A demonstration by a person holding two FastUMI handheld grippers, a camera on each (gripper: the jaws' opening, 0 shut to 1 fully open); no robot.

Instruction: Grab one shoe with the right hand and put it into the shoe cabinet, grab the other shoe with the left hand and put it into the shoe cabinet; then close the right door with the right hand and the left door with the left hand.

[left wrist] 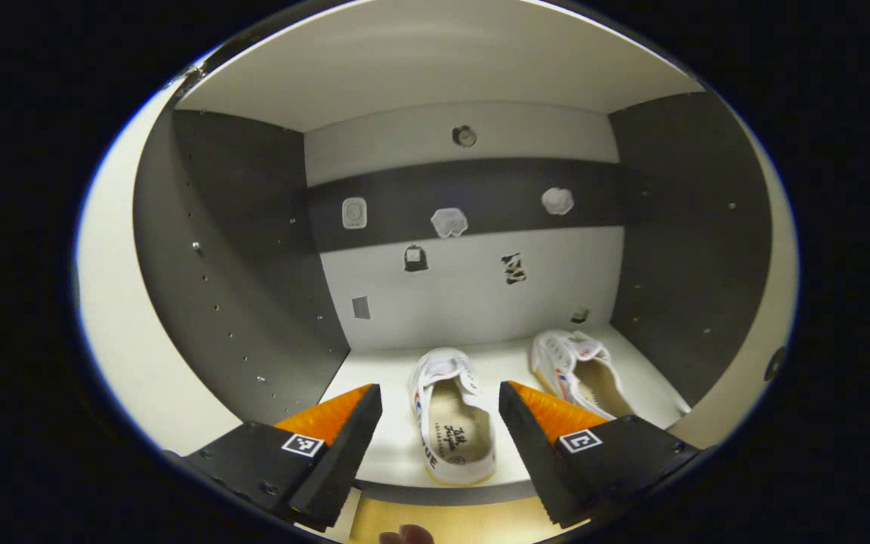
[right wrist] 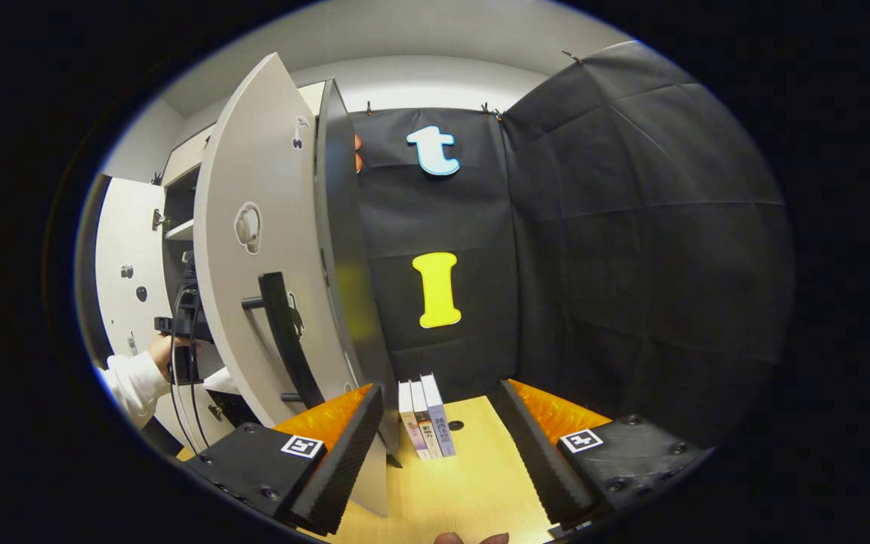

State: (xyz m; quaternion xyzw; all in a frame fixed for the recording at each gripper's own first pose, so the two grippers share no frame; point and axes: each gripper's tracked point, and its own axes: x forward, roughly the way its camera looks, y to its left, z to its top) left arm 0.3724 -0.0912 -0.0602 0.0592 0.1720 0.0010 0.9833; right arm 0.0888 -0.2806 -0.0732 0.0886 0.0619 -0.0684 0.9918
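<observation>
Two white canvas shoes lie on the floor of the open shoe cabinet (left wrist: 397, 453). The nearer shoe (left wrist: 450, 423) has its heel at the front edge; the other shoe (left wrist: 578, 370) lies to its right, further in. My left gripper (left wrist: 439, 389) is open just in front of the cabinet, its fingers either side of the nearer shoe without touching it. My right gripper (right wrist: 439, 389) is open and empty over the wooden table, beside the open right door (right wrist: 261, 264) with its dark bar handle (right wrist: 284, 340). A sleeved hand (right wrist: 137, 378) holds the left gripper (right wrist: 186, 332) at the cabinet.
The cabinet has dark side walls (left wrist: 239, 272) and a pale back panel with small stickers. The left door (right wrist: 121, 279) also stands open. Three books (right wrist: 424, 415) stand upright on the wooden table (right wrist: 465, 483) against the black cloth wall, just right of the right door's edge.
</observation>
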